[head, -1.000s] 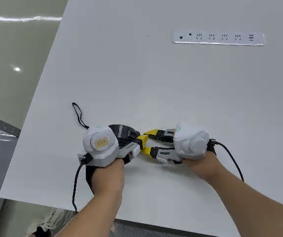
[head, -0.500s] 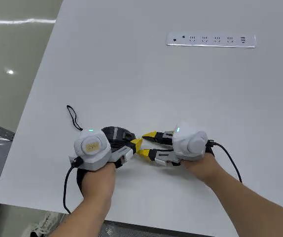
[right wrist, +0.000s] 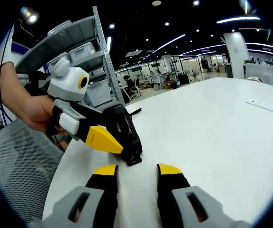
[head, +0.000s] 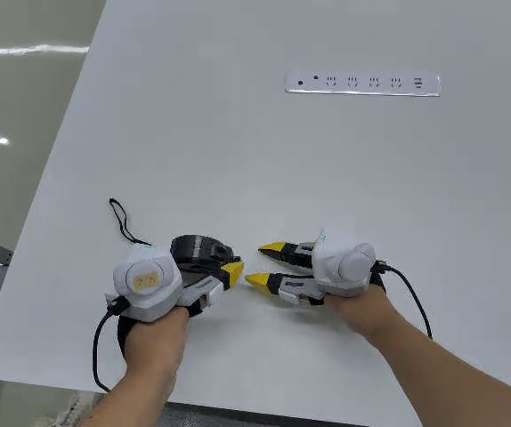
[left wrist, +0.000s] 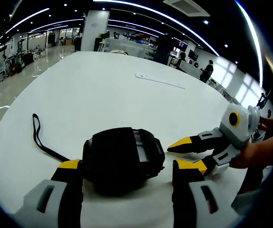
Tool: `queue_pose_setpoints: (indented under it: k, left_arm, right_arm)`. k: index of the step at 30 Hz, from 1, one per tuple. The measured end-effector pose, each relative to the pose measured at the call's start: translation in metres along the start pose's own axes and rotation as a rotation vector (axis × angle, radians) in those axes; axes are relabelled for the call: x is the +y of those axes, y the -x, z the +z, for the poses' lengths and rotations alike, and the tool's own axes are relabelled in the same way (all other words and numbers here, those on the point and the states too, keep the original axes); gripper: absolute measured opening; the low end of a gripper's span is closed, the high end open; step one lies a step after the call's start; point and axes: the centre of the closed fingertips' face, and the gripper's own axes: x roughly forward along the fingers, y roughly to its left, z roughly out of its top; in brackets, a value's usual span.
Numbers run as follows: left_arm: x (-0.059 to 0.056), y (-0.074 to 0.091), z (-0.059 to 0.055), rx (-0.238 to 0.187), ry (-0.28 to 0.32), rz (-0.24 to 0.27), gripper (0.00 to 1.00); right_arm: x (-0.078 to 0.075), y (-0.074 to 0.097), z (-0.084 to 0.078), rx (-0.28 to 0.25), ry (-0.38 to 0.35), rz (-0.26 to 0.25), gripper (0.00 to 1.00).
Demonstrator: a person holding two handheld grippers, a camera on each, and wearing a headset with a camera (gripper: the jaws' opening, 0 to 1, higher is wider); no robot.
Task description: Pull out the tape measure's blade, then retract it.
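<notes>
The tape measure sits between the left gripper's jaws, tight or loose I can't tell, so a tug from the open, empty right gripper could slide it out.

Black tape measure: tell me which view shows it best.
The left gripper view: the black tape measure sits large between the jaws of the left hand-held gripper. The head view shows it small, partly behind that gripper; the right gripper view shows one side, partly covered by a yellow-tipped jaw.
</notes>
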Motion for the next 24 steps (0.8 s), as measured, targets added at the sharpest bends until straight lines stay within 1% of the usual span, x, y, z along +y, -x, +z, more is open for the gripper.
queue_pose_setpoints:
  k: [1, 5, 7, 9, 10, 13, 14, 18, 21, 24]
  left_arm:
    - [-0.001, 0.000, -0.001, 0.005, -0.005, -0.011, 0.75]
    - [0.000, 0.002, -0.005, 0.018, -0.010, -0.028, 0.74]
    - [-0.001, 0.003, -0.008, 0.026, -0.015, -0.048, 0.74]
    - [-0.001, 0.005, -0.008, 0.028, -0.046, -0.061, 0.74]
    - [-0.002, 0.006, -0.010, 0.032, -0.052, -0.073, 0.75]
    - [-0.002, 0.008, -0.010, 0.035, -0.094, -0.084, 0.75]
    - [-0.001, 0.009, -0.010, 0.036, -0.098, -0.085, 0.75]
    - [0.002, 0.011, -0.010, 0.032, -0.098, -0.084, 0.75]
    - [0.001, 0.012, -0.011, 0.032, -0.095, -0.089, 0.74]
    - [0.000, 0.015, -0.011, 0.032, -0.106, -0.094, 0.74]
  right_arm:
    - [0.000, 0.001, -0.001, 0.004, -0.001, -0.004, 0.32]
    - [0.000, 0.007, -0.002, 0.002, -0.014, -0.020, 0.32]
    - [0.000, 0.011, -0.002, 0.000, -0.024, -0.028, 0.33]
    - [-0.001, 0.015, -0.001, -0.003, -0.031, -0.042, 0.33]
    - [-0.002, 0.017, -0.001, -0.004, -0.037, -0.050, 0.34]
    - [-0.004, 0.020, 0.001, -0.006, -0.054, -0.065, 0.35]
    - [-0.004, 0.020, 0.001, -0.005, -0.057, -0.066, 0.36]
    - [-0.003, 0.022, 0.000, 0.002, -0.053, -0.072, 0.36]
    - [-0.001, 0.025, 0.001, 0.003, -0.051, -0.073, 0.36]
    - [0.002, 0.029, 0.001, 0.003, -0.048, -0.075, 0.36]
